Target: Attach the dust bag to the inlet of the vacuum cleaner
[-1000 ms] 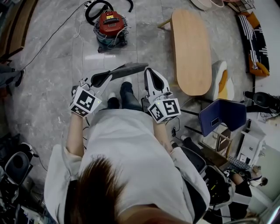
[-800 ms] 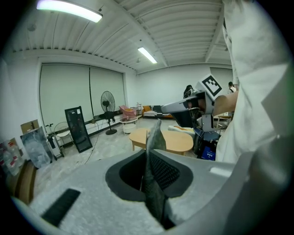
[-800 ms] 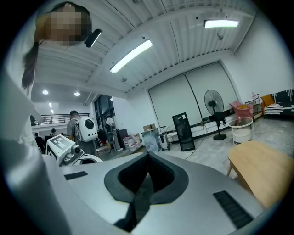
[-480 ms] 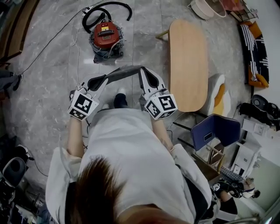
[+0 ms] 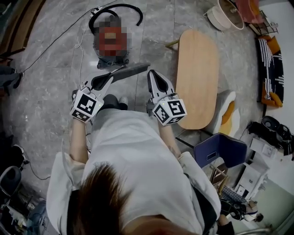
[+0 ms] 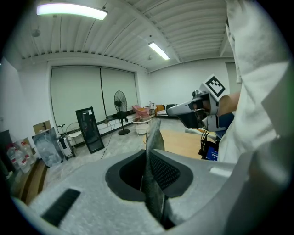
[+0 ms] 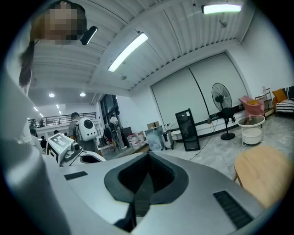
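Left gripper (image 5: pixel 102 82) is clamping the bag (image 5: pixel 132 71), its jaws sitting nearly together on that flat grey cloth. The bag is sticking out past the tips, edge-on, and pointing toward the vacuum (image 5: pixel 110 43). Right gripper (image 5: pixel 155 79) is riding alongside with its jaws pressed fully together, carrying nothing. Both are hovering in the air in front of the person, on the near side of the vacuum and well apart from it. The vacuum is sitting on the floor (image 5: pixel 50 92), with its black hose (image 5: pixel 121 8) curling round its far side. Its inlet is not showing clearly from here. So the pickup is looking done: the bag is off the floor and in the left gripper. What's remaining, as I'm judging it, is closing in on the vacuum, lining the bag's opening up with the inlet and pushing it on. Nothing is attached yet.
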A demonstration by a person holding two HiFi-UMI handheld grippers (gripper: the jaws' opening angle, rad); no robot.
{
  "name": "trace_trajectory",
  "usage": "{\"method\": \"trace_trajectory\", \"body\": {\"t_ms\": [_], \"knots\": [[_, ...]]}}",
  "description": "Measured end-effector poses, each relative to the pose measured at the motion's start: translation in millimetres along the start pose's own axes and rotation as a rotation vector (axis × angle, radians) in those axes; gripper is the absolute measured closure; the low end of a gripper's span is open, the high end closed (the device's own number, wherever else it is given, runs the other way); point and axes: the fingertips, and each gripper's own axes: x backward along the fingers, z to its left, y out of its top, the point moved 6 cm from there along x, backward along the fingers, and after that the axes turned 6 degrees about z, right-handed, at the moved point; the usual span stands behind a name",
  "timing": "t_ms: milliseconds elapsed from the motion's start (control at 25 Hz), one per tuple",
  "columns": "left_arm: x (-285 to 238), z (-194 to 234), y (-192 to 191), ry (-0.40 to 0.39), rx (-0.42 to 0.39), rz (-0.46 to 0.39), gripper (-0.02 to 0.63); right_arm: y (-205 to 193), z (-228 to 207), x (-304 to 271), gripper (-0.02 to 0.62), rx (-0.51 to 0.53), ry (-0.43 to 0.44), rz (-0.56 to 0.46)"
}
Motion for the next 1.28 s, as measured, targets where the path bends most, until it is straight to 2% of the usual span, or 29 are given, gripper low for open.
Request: {"method": "trace_trajectory", "body": {"t_ms": [240, 520, 640, 840, 1040, 1280], "knots": [[-13.5, 14.2, 2.1, -0.009, 0.018, 0.024, 0.566, 4.7, -13.9, -10.7, 0.594, -0.021, -0.006, 0.014], [-35.3, 35.8, -4.0, -0.064, 0.025, 0.043, 0.566, 7.4, -29.1, -35.1, 0.594, -0.042, -0.045, 0.043], [-49.2, 49.8, -11.9, -0.109, 0.021, 0.062, 0.566, 14.1, -33.9, -55.5, 0.594, -0.055, -0.063, 0.053], [-73.4, 69.2, -25.0, -0.232, -0.003, 0.103, 0.566, 30.6, -39.3, -97.4, 0.594, -0.051, -0.089, 0.065], [-88.4, 90.8, -35.9, -0.333, -0.015, 0.110, 0.566, 39.4, -42.2, -130.5, 0.594, -0.047, -0.138, 0.071], [-97.5, 109.0, -43.7, -0.392, -0.026, 0.108, 0.566, 42.8, -38.4, -148.6, 0.594, -0.058, -0.166, 0.064]]}}
